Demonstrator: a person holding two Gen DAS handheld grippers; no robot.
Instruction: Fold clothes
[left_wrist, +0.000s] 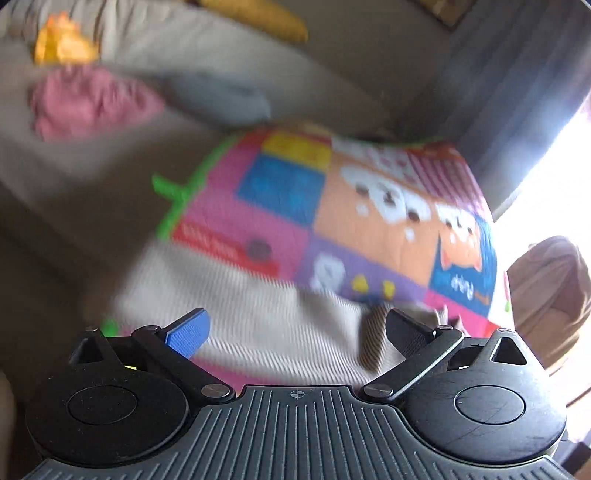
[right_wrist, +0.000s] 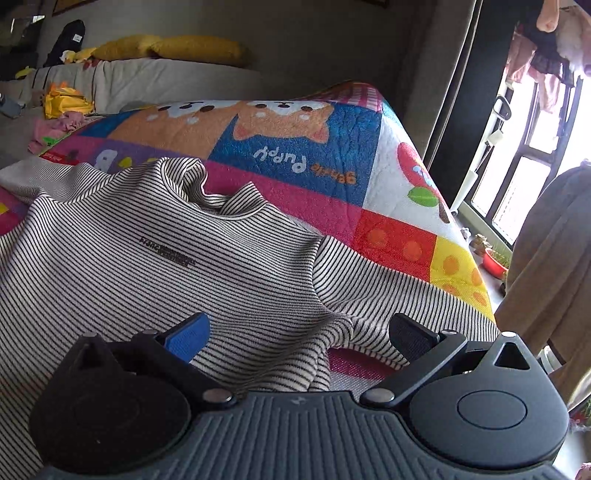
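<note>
A black-and-white striped shirt (right_wrist: 155, 258) lies spread on a colourful cartoon quilt (right_wrist: 303, 147), collar toward the far side, one sleeve reaching right. My right gripper (right_wrist: 299, 332) is open and empty, just above the shirt's armpit area by the right sleeve. In the blurred left wrist view the same striped shirt (left_wrist: 240, 314) lies on the quilt (left_wrist: 332, 206). My left gripper (left_wrist: 295, 328) is open and empty, just above the shirt's edge.
A pink cloth (left_wrist: 88, 103), a yellow-orange item (left_wrist: 62, 44) and a grey cloth (left_wrist: 221, 99) lie on the beige bed beyond the quilt. Yellow pillows (right_wrist: 173, 50) sit at the back. A window (right_wrist: 535, 147) and a hanging brown garment (right_wrist: 554, 266) are to the right.
</note>
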